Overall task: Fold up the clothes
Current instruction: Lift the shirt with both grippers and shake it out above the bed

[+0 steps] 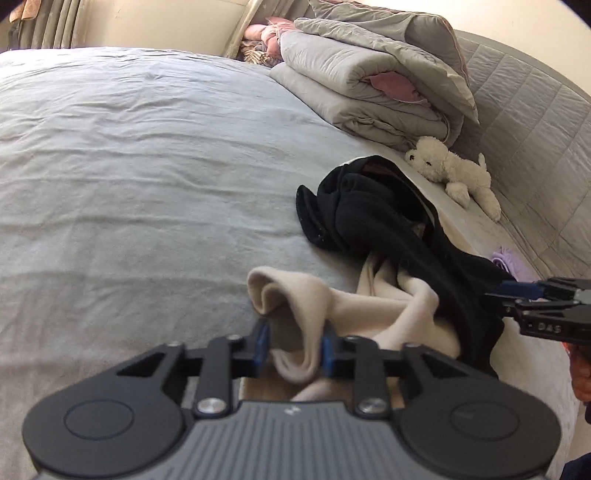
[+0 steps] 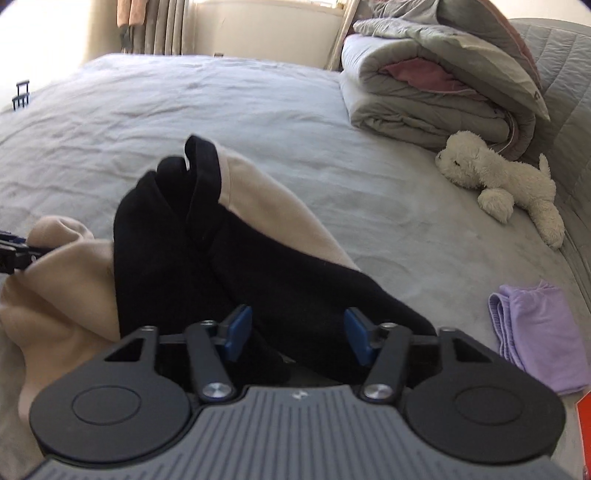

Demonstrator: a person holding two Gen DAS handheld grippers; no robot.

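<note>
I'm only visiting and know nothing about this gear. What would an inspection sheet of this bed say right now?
Surface: bed with a wrinkled grey sheet.
Job's things: beige garment and black garment, tangled together unfolded.
Clutter: toy dog, folded quilts, lilac cloth.
Tongs: left tongs pinch a beige fold; right tongs straddle black fabric, and whether they press it is unclear.
Cables: nothing seen.
Surroundings: padded headboard, curtains.
</note>
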